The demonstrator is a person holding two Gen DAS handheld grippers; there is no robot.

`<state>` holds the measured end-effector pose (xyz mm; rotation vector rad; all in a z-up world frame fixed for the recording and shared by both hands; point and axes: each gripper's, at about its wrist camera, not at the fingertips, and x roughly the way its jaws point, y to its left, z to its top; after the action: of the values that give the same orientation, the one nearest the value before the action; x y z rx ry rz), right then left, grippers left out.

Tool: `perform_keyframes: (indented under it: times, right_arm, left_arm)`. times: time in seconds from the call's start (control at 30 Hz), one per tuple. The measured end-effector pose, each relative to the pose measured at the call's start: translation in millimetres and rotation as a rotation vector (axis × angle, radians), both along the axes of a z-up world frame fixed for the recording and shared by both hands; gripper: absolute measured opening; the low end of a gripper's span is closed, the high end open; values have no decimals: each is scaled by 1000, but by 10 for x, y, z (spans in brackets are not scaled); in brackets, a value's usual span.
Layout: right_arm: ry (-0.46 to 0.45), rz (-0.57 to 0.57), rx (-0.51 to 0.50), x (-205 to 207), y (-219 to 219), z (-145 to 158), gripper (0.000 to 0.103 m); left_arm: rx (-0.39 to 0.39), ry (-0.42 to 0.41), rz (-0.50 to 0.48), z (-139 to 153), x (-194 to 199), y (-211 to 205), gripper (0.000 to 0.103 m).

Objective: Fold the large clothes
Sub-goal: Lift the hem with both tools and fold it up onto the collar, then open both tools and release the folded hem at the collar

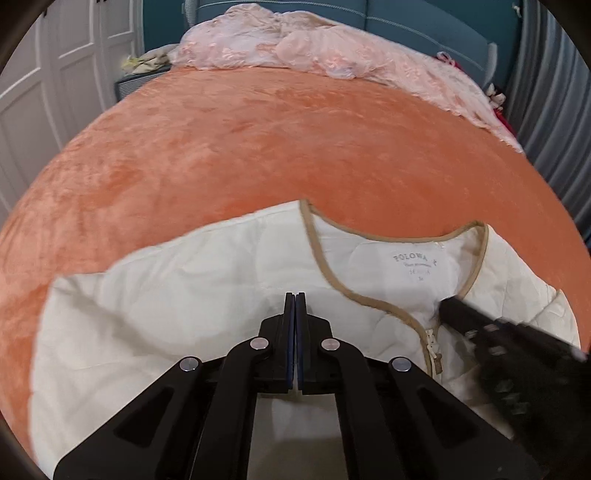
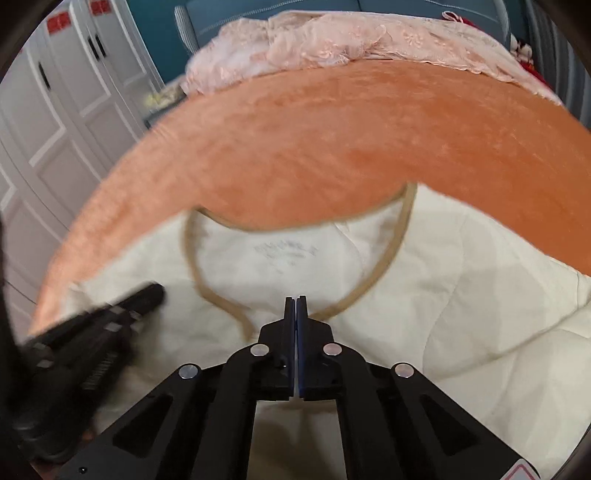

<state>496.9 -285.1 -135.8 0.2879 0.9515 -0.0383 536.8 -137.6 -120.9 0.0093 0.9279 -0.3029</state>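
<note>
A cream quilted jacket (image 1: 207,280) with tan trim and a front zipper (image 1: 434,350) lies flat on the orange blanket (image 1: 240,147), collar toward the far side; it also fills the near half of the right wrist view (image 2: 461,277). My left gripper (image 1: 294,295) is shut and empty, over the jacket's left chest. My right gripper (image 2: 295,298) is shut and empty, over the tan neckline near the zipper top. Each gripper shows as a blurred black shape in the other view: the right one (image 1: 448,306) and the left one (image 2: 153,291).
A crumpled pink lace cover (image 1: 314,48) lies along the bed's far edge against a teal headboard (image 1: 424,18). White wardrobe doors (image 2: 74,92) stand at the left. Grey curtains (image 1: 554,110) hang at the right. Bare orange blanket stretches beyond the jacket.
</note>
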Motion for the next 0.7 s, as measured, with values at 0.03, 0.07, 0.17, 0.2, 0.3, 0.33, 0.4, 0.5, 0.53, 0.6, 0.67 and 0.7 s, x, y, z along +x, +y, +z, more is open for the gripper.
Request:
perform_keyframes:
  times: [0.03,0.07,0.17,0.2,0.3,0.33,0.4,0.5,0.53,0.6,0.67,0.7]
  right_arm:
    - [-3,-6,9,-6,-18,-64,0]
    - [-8,-10,12,-1,-9,-83,0]
    - [-9,-17,-2,42,10,-141,0]
    - [-6,-16,-16,37,29,-152,0]
    - [2,-15,-41,76,24,-153,0]
    - [4,-15,-47,80,35,-157,0]
    - [7,-14,-60,118,47,-181,0]
    - [8,-11,-78,131,65,-191,0]
    - [8,-11,-83,139,69,-193,0]
    - [6,-12,-90,138,84,-193,0]
    - [3,-13,-89,134,82,-192,0]
    - [2,-13,-88,133,83,-196,0]
  left_arm:
    - [-9,-2,-7,-28,6,-14,0]
    - [-12,-9,-12,-65,9,-30,0]
    - [-10,-5,-12,-169,41,-56,0]
    - [-8,-2,-9,-190,53,-61,0]
    - [20,1,-7,-242,75,-104,0]
    - [34,-1,-6,-257,83,-119,0]
    - [45,0,-3,-277,96,-134,0]
    - [76,-8,-1,-304,96,-172,0]
    - [86,-10,0,-310,97,-184,0]
    - [97,-11,1,-316,115,-198,0]
    - [101,-14,2,-317,113,-199,0]
    - [104,-16,3,-317,111,-201,0]
